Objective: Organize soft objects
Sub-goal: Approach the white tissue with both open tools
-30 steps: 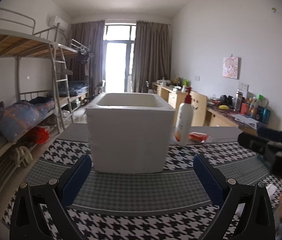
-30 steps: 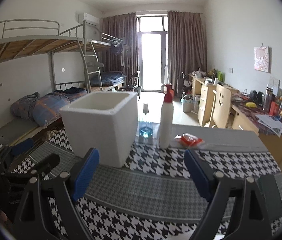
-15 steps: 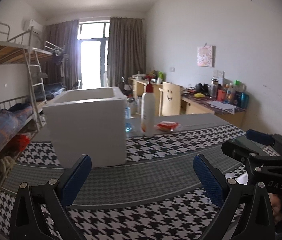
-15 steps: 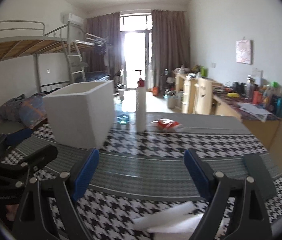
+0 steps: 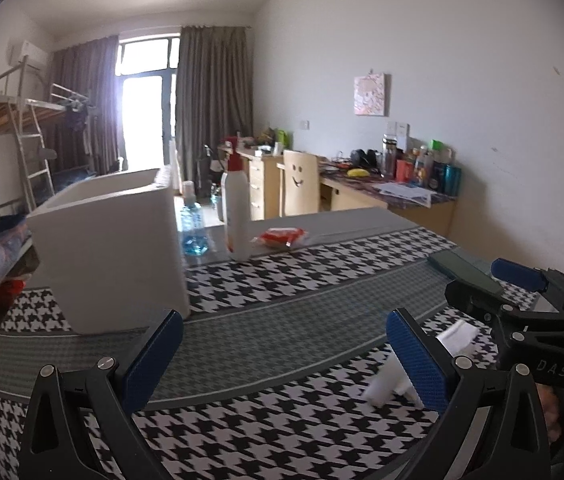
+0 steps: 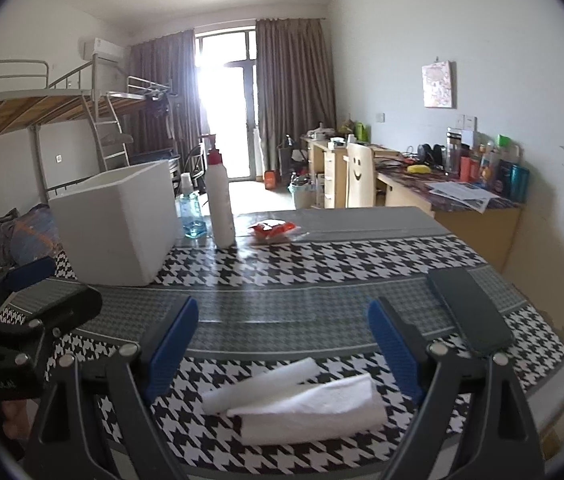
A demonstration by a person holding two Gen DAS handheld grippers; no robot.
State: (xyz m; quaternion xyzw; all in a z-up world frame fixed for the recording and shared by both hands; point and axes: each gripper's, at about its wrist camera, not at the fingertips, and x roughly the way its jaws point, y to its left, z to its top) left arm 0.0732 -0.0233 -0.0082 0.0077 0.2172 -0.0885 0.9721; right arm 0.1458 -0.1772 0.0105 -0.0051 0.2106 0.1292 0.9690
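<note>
Two white soft foam pieces lie on the houndstooth tablecloth: a thin roll [image 6: 262,384] and a thicker folded pad [image 6: 314,412] in front of it. They sit just below my open right gripper [image 6: 284,344]. In the left wrist view the white pieces [image 5: 386,384] show partly behind the right finger of my open, empty left gripper [image 5: 282,356]. A white foam box [image 5: 110,248] [image 6: 118,220], open on top, stands at the table's left.
A white spray bottle with a red top [image 6: 220,200], a blue-liquid bottle [image 6: 192,212] and a red packet [image 6: 272,229] stand behind the box. A dark phone [image 6: 470,312] lies at the right. Bunk beds left, desks right.
Both grippers have swung to the right and tilted down; the box has slid left in both views. The white foam pieces and the phone have come into view. Both grippers stay open.
</note>
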